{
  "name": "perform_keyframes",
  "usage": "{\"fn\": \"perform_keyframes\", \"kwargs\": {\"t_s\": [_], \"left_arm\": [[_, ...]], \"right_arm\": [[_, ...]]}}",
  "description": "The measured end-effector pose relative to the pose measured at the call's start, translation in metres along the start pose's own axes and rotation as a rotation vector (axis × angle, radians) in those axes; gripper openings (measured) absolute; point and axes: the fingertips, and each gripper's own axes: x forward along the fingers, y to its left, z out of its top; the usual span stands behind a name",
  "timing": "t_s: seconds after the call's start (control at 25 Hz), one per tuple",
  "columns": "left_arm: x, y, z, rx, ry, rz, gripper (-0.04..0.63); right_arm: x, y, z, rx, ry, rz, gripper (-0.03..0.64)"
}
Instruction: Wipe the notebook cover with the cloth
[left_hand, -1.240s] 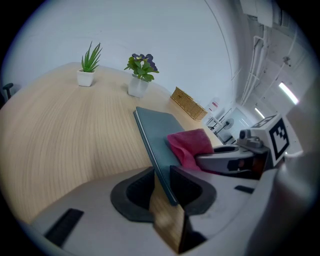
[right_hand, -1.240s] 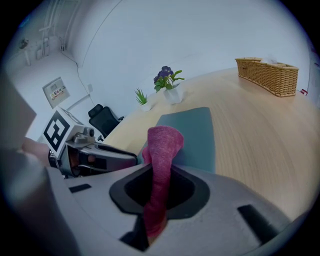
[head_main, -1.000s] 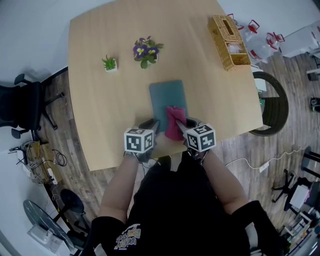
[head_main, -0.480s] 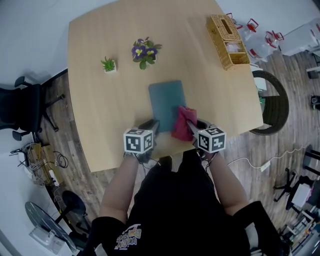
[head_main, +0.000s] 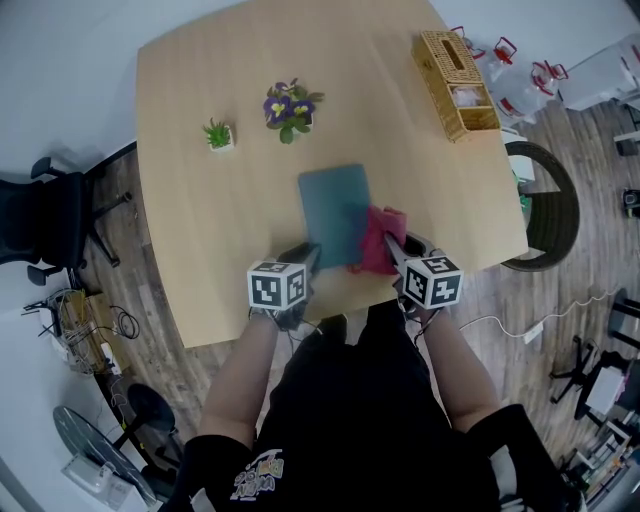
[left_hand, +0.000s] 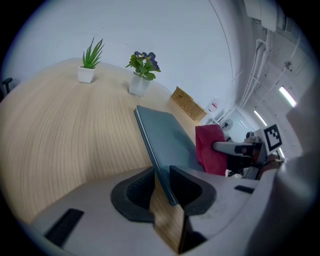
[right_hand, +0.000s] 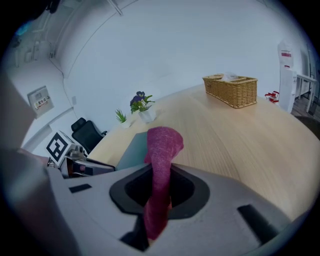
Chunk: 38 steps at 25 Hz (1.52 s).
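A teal notebook (head_main: 334, 207) lies flat near the table's front edge. My left gripper (head_main: 305, 254) is shut on its near left corner; in the left gripper view the notebook (left_hand: 167, 137) runs straight out from between the jaws. My right gripper (head_main: 392, 250) is shut on a red cloth (head_main: 378, 238), which hangs over the notebook's right edge and the wood beside it. In the right gripper view the cloth (right_hand: 161, 165) stands up between the jaws, with the notebook (right_hand: 131, 151) to its left.
The wooden table (head_main: 200, 150) also carries a small green plant in a white pot (head_main: 219, 131), a purple-flowered plant (head_main: 289, 106) and a wicker basket (head_main: 457, 83) at the far right. Black office chairs (head_main: 45, 215) stand left of the table.
My right gripper has dragged the red cloth to the right, from the notebook's near middle to its right edge. The left gripper has stayed on the notebook's corner.
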Motion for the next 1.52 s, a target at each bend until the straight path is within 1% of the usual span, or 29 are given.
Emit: {"fn": "perform_keyframes", "kwargs": {"t_s": [0.2,0.36,0.48,0.64,0.88,1.04,1.24,1.52], "left_arm": [[0.0,0.0,0.0,-0.001,0.001,0.0,0.089],[0.001,-0.002,-0.001,-0.001,0.002,-0.002,0.089],[0.001,0.0,-0.001,-0.004,0.002,-0.004,0.089],[0.001,0.0,0.0,-0.007,0.005,-0.007,0.087],[0.0,0.002,0.002,-0.01,0.005,-0.008,0.087],[0.0,0.002,0.002,-0.013,0.007,-0.009,0.087],[0.0,0.002,0.002,-0.015,0.007,-0.009,0.086],[0.001,0.002,0.001,-0.015,0.007,-0.012,0.086]], "right_arm": [[0.021,0.043,0.027,-0.059,-0.021,0.109,0.066],[0.047,0.082,0.034,-0.077,0.007,0.198,0.066],[0.07,0.104,0.032,-0.113,0.049,0.234,0.066],[0.091,0.124,0.029,-0.162,0.099,0.26,0.066],[0.11,0.121,0.018,-0.295,0.168,0.215,0.066],[0.111,0.117,0.017,-0.333,0.181,0.198,0.066],[0.108,0.106,0.018,-0.333,0.176,0.174,0.066],[0.099,0.075,0.022,-0.269,0.152,0.129,0.066]]}}
